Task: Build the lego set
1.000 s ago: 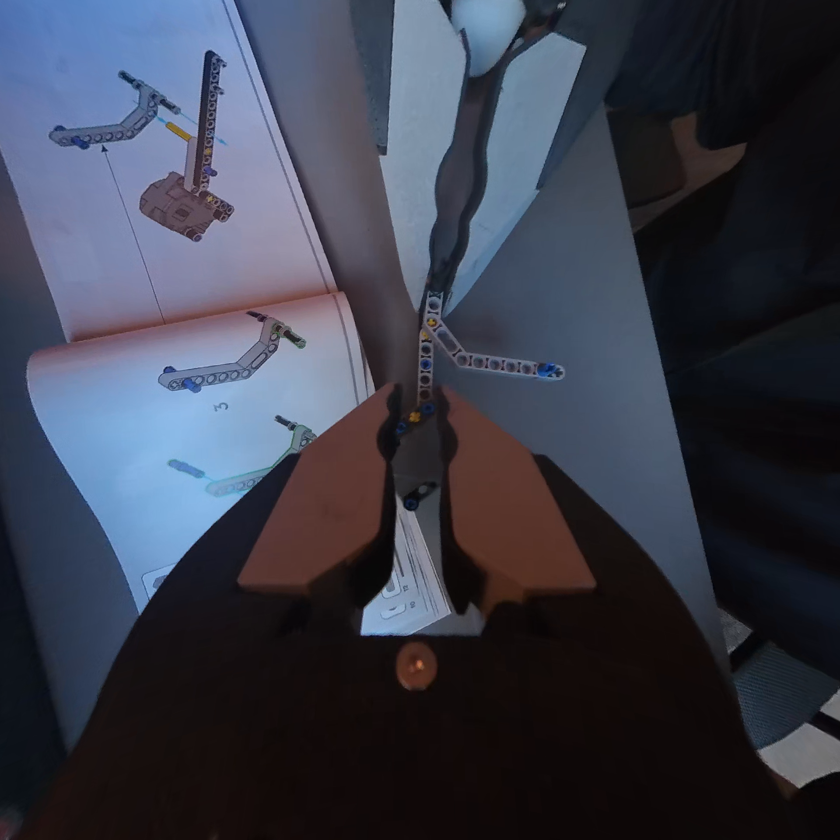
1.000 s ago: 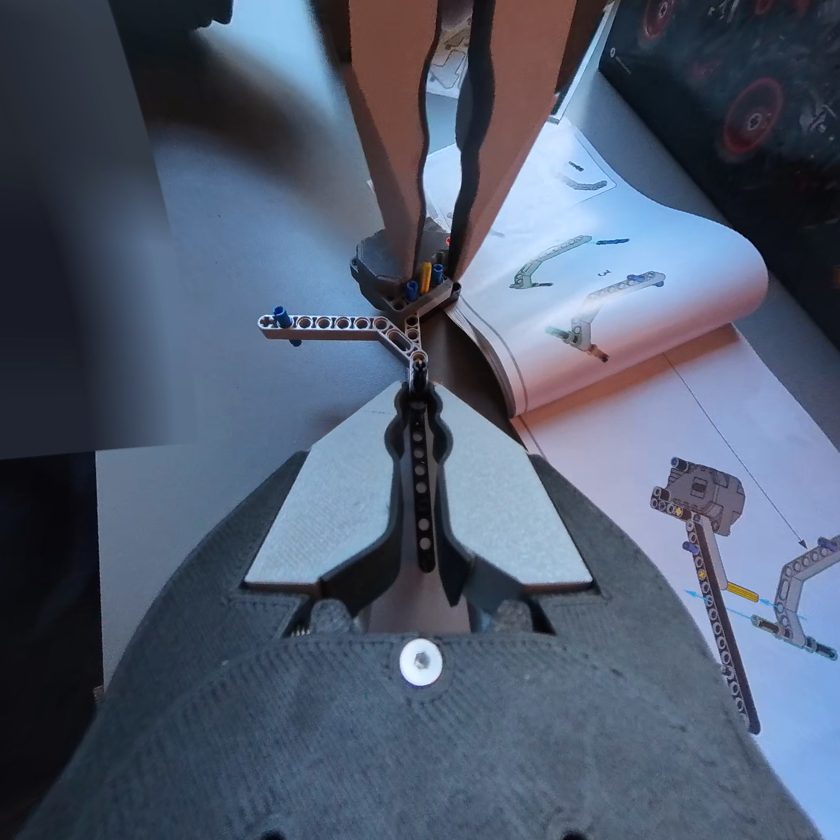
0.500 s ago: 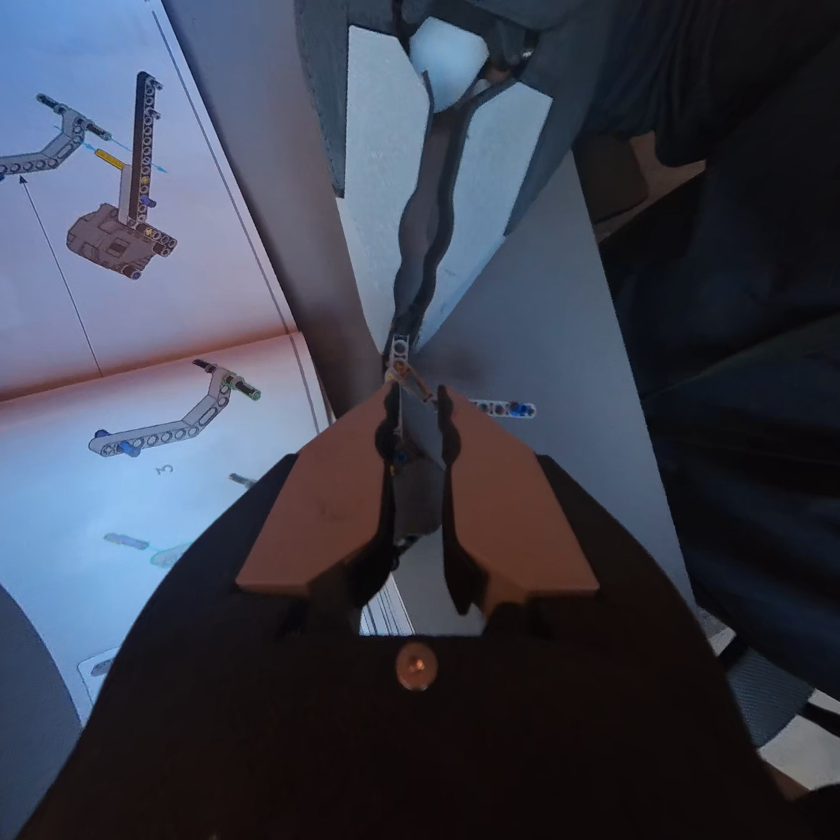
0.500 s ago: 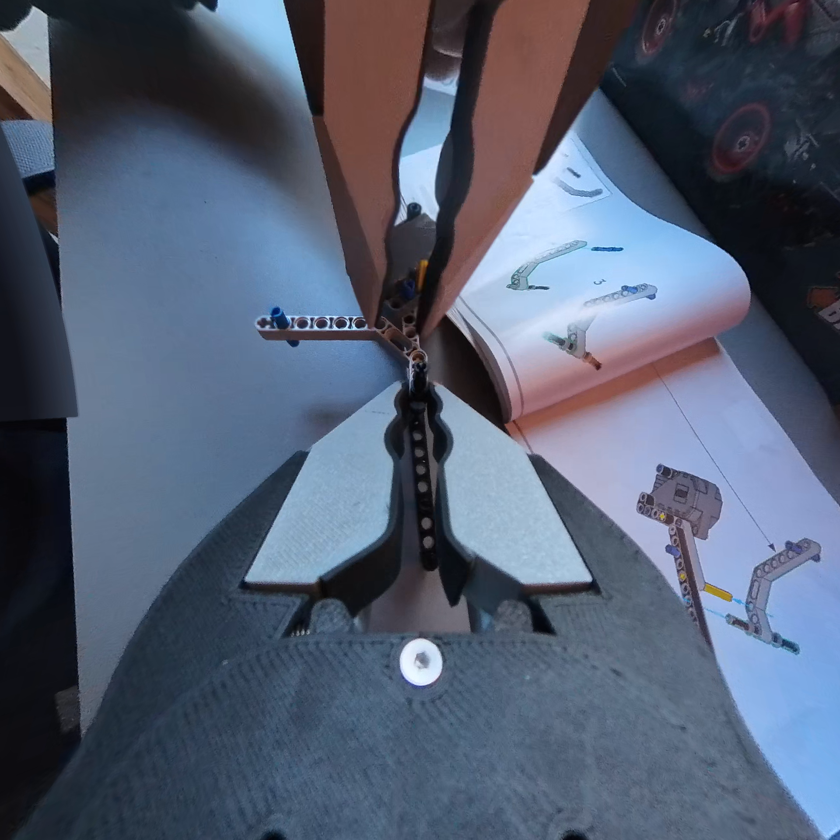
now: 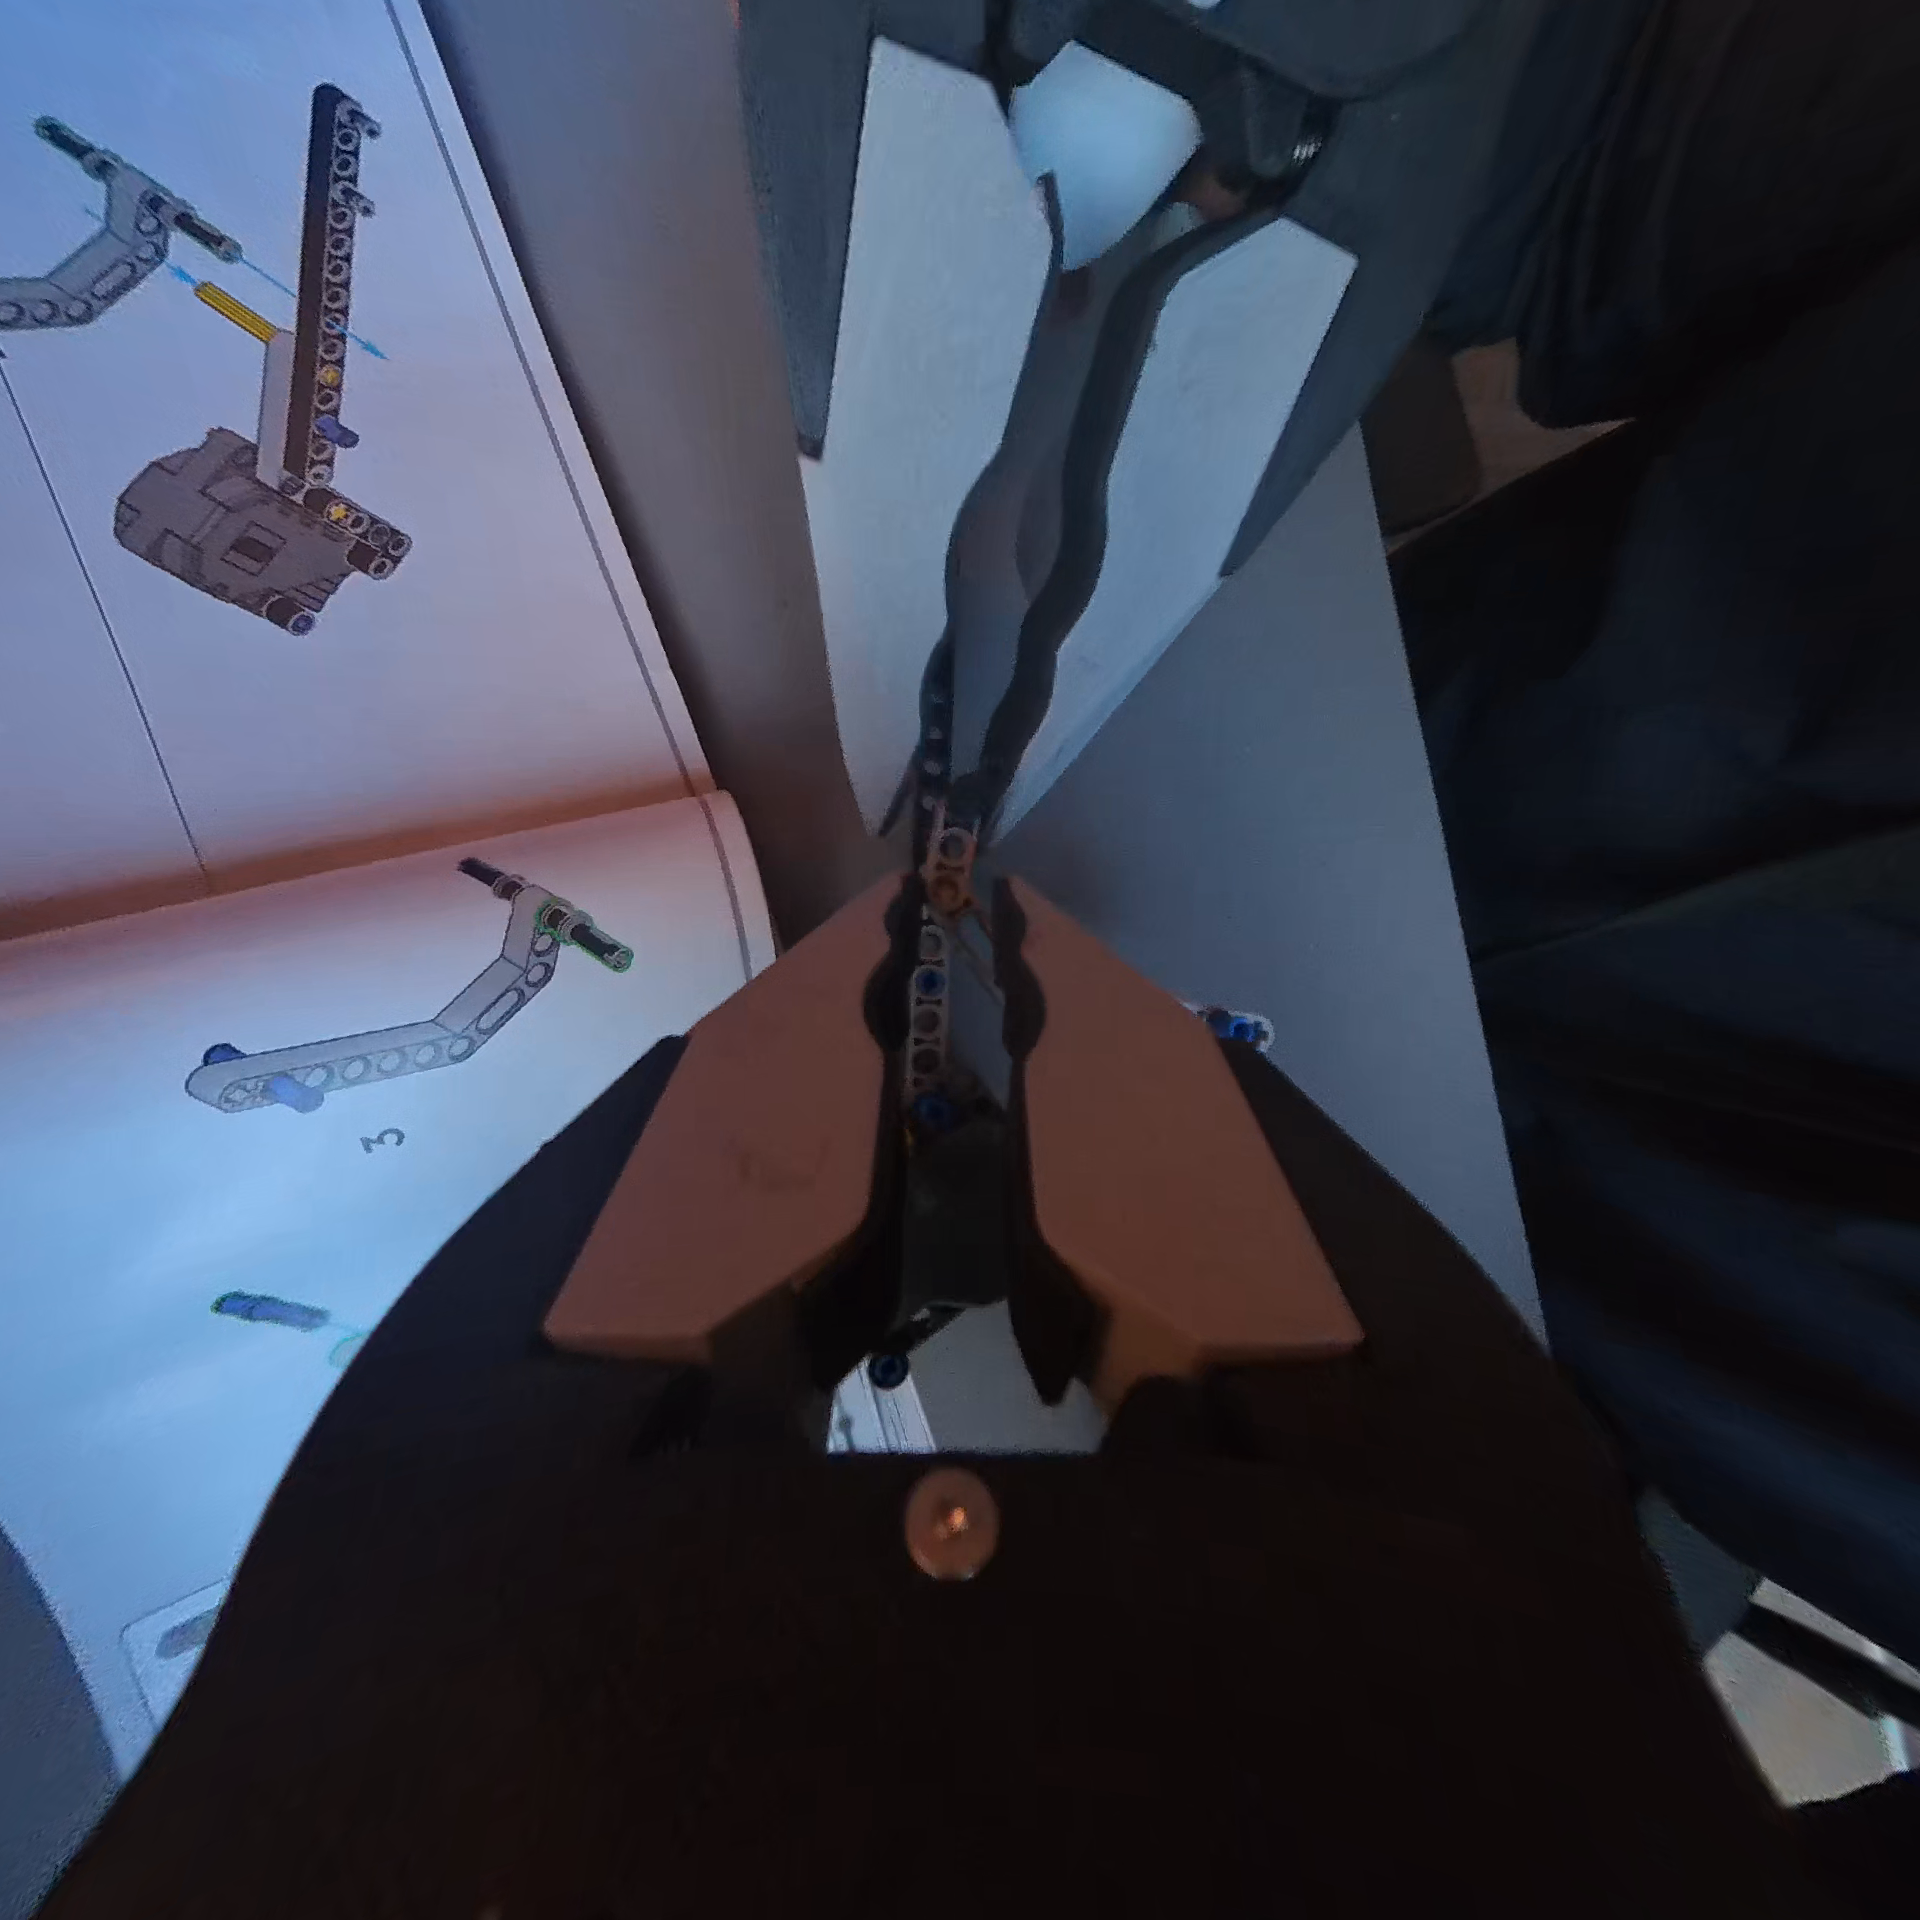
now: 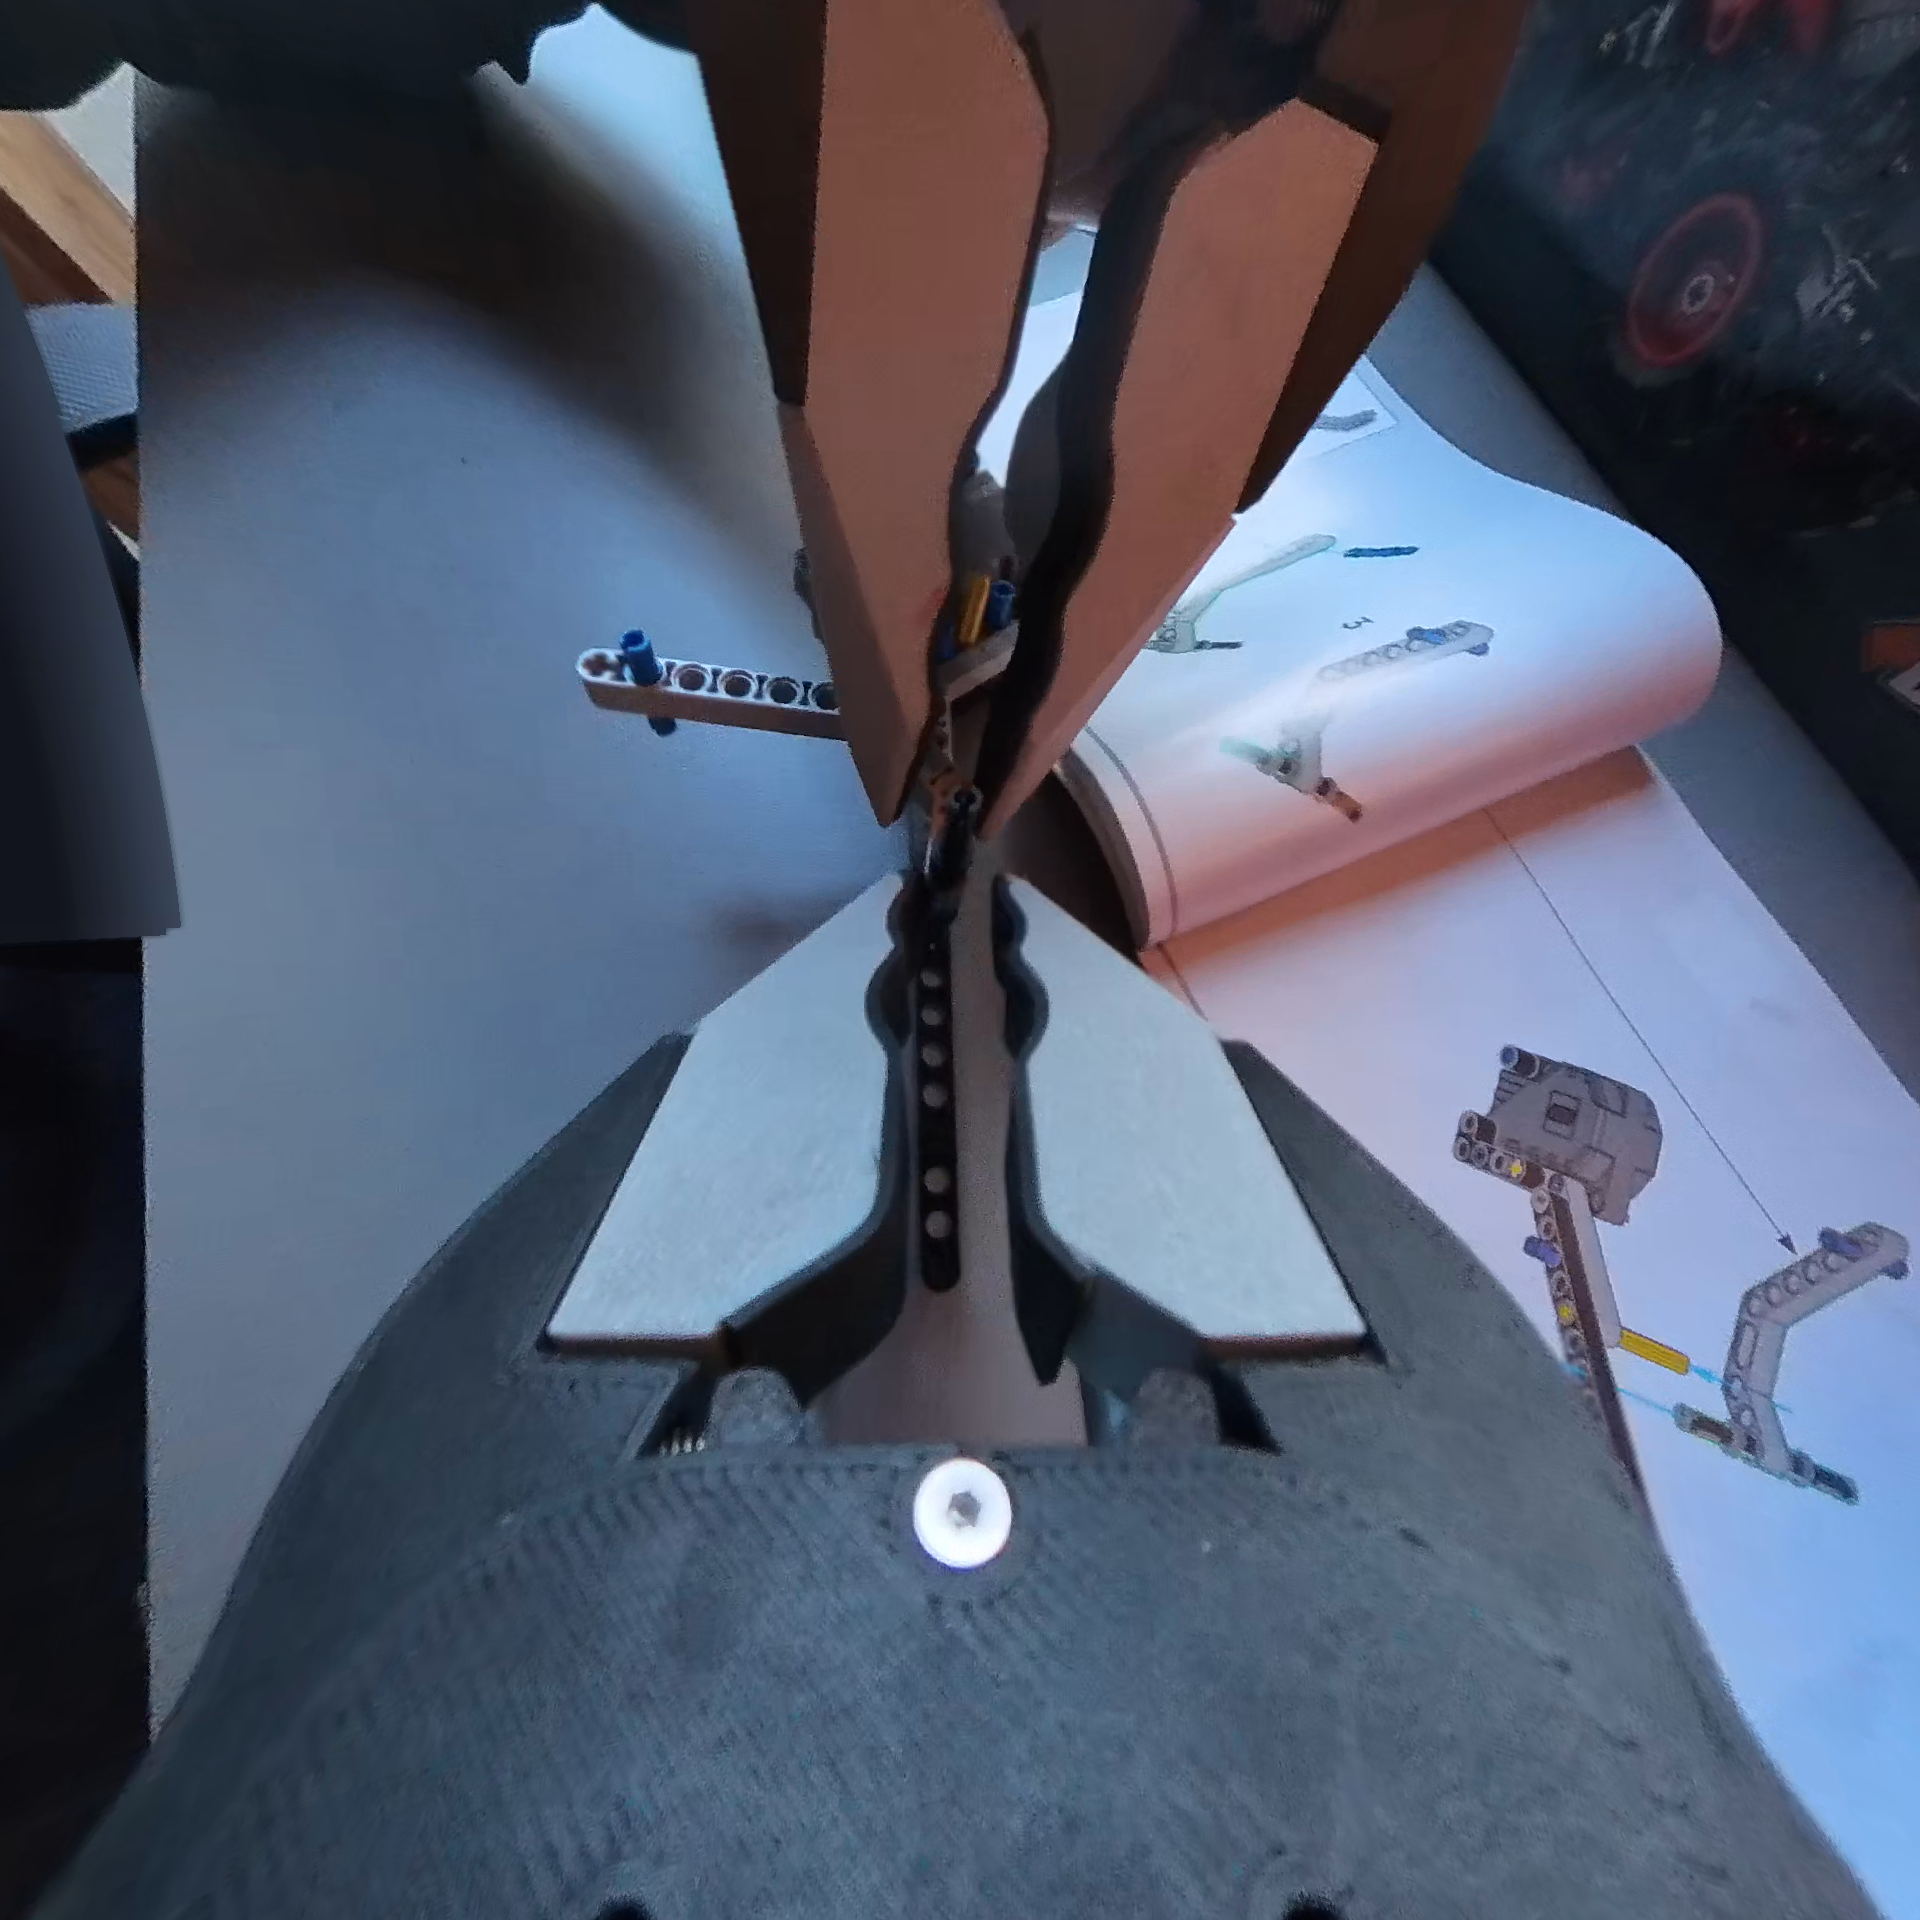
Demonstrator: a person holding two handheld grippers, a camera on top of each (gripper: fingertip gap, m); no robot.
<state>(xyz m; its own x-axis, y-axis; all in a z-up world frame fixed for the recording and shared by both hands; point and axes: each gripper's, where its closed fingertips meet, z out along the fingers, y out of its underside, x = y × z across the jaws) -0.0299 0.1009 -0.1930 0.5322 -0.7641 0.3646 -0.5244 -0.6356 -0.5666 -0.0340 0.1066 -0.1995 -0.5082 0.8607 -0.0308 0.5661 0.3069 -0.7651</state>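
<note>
My left gripper (image 5: 951, 883), with brown fingers, is shut on a grey lego assembly: a dark grey block (image 5: 951, 1226) sits deep between the jaws and a light grey beam (image 5: 928, 997) runs forward to the tips. My right gripper (image 6: 951, 883), with grey fingers, is shut on a long black beam (image 6: 935, 1091). The two grippers meet nearly tip to tip, and the black beam's end touches the assembly there. In the right wrist view the assembly's angled grey arm (image 6: 717, 686) with a blue pin (image 6: 636, 655) sticks out left, and a yellow axle (image 6: 975, 608) shows between the left fingers (image 6: 914, 416).
An open instruction booklet (image 6: 1455, 935) lies on the pale table (image 6: 468, 520), beside the grippers; it also shows in the left wrist view (image 5: 364, 727). A dark lego box (image 6: 1714, 260) stands behind the booklet. The table edge and a person's dark clothing (image 5: 1714, 935) are close by. Only a small space, under 4 cm, lies between the two pairs of fingers.
The two grippers have come closer, from a gap to nearly tip to tip. The grey assembly now sits deeper between my left jaws, which cover most of its angled arm.
</note>
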